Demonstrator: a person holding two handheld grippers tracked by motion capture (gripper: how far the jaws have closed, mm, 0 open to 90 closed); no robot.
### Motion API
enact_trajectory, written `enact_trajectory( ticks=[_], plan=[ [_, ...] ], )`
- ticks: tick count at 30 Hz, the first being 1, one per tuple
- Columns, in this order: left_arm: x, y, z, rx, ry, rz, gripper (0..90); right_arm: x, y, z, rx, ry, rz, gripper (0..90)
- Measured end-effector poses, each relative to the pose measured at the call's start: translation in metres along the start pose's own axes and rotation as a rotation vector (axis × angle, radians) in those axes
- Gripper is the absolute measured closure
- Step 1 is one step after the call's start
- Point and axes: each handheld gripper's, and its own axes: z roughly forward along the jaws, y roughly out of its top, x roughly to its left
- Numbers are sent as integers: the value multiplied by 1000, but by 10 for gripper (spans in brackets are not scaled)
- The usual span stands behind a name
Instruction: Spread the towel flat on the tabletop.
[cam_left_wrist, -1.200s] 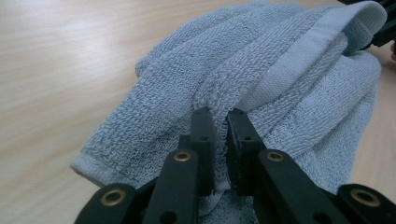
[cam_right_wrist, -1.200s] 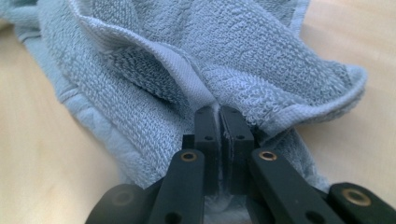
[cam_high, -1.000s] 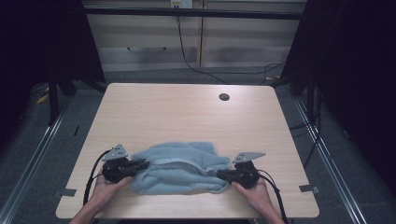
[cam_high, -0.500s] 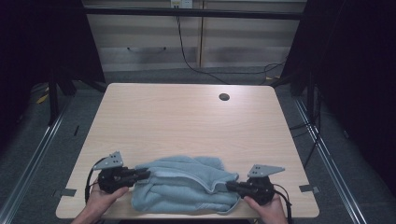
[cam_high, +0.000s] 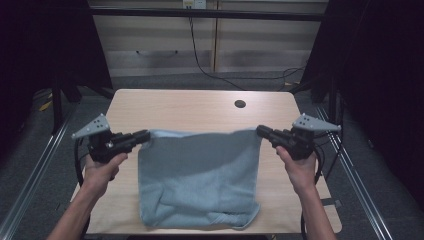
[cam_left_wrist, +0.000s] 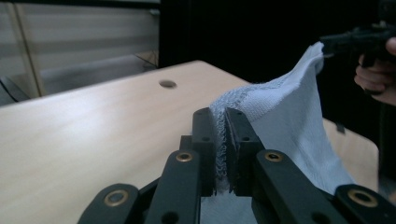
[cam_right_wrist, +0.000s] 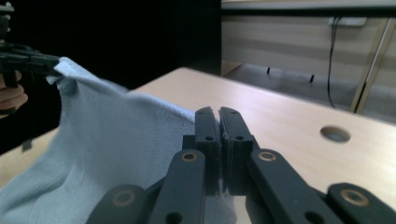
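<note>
A light blue towel hangs stretched between both grippers above the wooden table, its lower part bunched near the front edge. My left gripper is shut on the towel's left top corner; in the left gripper view the towel's hem is pinched between the jaws. My right gripper is shut on the right top corner, and the right gripper view has the cloth running from its closed jaws toward the other gripper.
A round cable hole sits in the table's far right part. Dark curtains flank the table on both sides. A cable hangs down the back wall. Metal rails run along the floor beside the table.
Both grippers rose and moved apart, lifting the crumpled towel off the table and spreading it into a hanging sheet.
</note>
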Motion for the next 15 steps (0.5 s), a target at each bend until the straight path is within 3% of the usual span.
enact_trajectory(
  ticks=[2, 8, 10, 13, 15],
  plan=[
    [11, 10, 5, -9, 39, -17, 837, -6, 11, 8, -10, -15, -7, 868],
    [44, 30, 24, -16, 97, -75, 837, -23, 38, 42, -12, -59, -10, 868],
    [55, 31, 34, -4, 110, -86, 835, -31, 42, 56, 6, -80, -10, 867],
    [74, 22, 48, 11, 146, -152, 796, -45, 40, 78, 44, -108, 10, 852],
    [83, 14, 56, 41, 189, -190, 700, -53, 33, 92, 83, -141, 23, 763]
  ],
)
